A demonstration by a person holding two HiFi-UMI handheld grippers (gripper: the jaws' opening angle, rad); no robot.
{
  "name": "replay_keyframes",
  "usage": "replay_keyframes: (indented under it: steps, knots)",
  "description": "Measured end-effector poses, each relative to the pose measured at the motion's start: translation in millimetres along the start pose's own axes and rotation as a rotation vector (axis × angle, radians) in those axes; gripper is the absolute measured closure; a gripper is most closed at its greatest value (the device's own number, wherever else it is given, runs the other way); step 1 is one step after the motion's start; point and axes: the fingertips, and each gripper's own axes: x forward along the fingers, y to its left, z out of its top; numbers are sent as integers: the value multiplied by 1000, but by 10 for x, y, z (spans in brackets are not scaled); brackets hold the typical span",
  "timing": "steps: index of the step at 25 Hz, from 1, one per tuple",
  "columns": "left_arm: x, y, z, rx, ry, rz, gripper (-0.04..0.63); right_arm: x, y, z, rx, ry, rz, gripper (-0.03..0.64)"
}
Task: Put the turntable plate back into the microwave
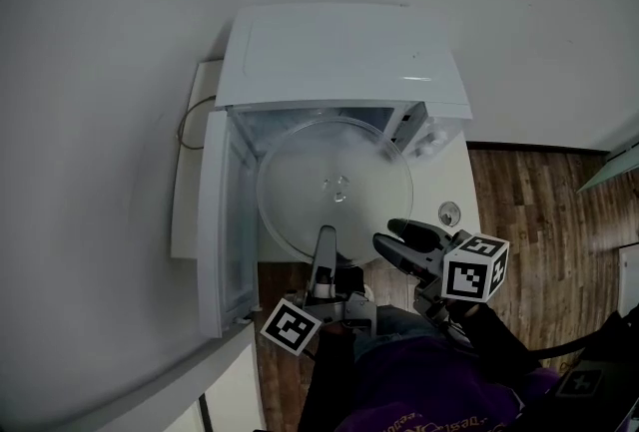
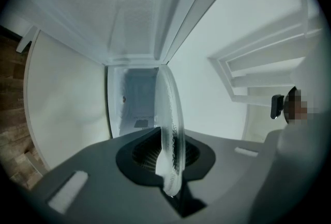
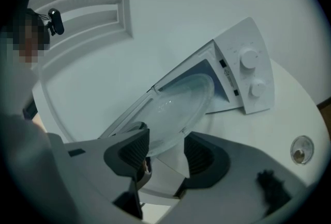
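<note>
The white microwave [image 1: 339,51] stands on a white table with its door [image 1: 222,220] swung open to the left. The clear glass turntable plate [image 1: 334,189] is held about level at the cavity mouth, its far part inside the opening. My left gripper [image 1: 324,240] is shut on the plate's near rim; in the left gripper view the plate [image 2: 170,114] stands edge-on between the pads of that gripper [image 2: 168,153]. My right gripper [image 1: 391,235] is open at the plate's near right rim. In the right gripper view the plate [image 3: 176,104] reaches into the gap of the right gripper [image 3: 165,153], and its pads do not press on it.
A small round metal piece [image 1: 449,214] lies on the table [image 1: 454,171] right of the microwave. A power cord [image 1: 190,121] loops at the microwave's left rear. Wooden floor [image 1: 539,211] lies beyond the table's right edge. The control knobs [image 3: 248,57] face right.
</note>
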Motion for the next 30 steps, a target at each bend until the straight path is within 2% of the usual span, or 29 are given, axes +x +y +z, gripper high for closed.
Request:
replay_keyframes:
  steps: [9, 14, 21, 30]
  knots:
    - [220, 220, -110, -52, 65, 17, 560, -82, -248, 21, -83, 24, -73, 394]
    - [257, 411, 16, -51, 49, 50, 558, -152, -375, -74, -53, 48, -98, 394]
    - [413, 670, 139, -71, 0, 70, 558, 374, -255, -211, 4, 87, -11, 394]
    - [613, 943, 294, -24, -32, 74, 557, 794, -441, -272, 56, 101, -73, 396]
